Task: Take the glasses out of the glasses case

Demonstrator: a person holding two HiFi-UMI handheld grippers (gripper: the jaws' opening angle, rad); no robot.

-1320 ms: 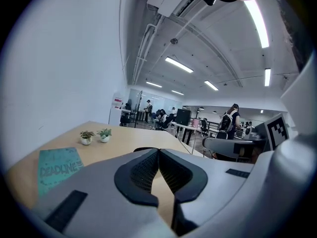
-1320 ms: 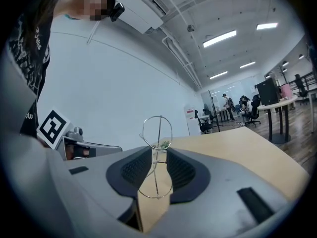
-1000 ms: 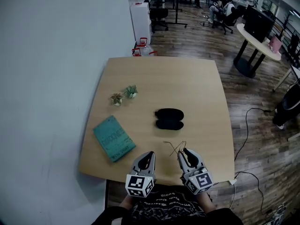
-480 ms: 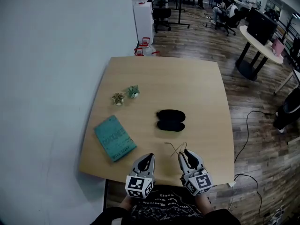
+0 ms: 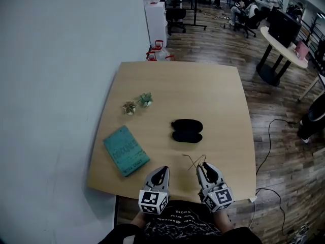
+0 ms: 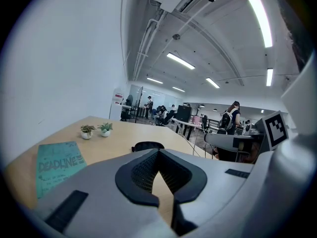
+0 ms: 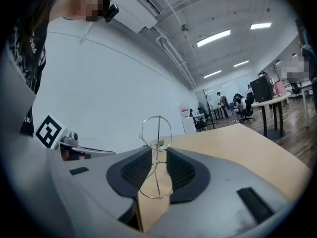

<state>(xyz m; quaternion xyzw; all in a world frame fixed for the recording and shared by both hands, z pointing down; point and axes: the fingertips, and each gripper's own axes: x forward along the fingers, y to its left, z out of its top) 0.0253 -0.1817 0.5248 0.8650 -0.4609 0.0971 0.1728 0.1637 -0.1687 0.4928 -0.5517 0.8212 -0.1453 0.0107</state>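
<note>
A wooden table (image 5: 213,95) carries a teal book (image 5: 126,150) on its left side. At the near edge, the left gripper (image 5: 163,169) has its jaws pressed together on nothing. Beside it, the right gripper (image 5: 204,166) pinches thin wire glasses (image 7: 156,155), near the black glasses case (image 5: 186,130) mid-table. Two small plants (image 5: 137,103) sit beyond the book.

Teal book (image 6: 57,167): cover reads "DEADLINE"; smaller lines beneath it too blurred to read.

L gripper (image 5: 162,169) bottom center, jaws closed, empty. R gripper (image 5: 204,166) just right of it, clamped on glasses (image 7: 158,133).
</note>
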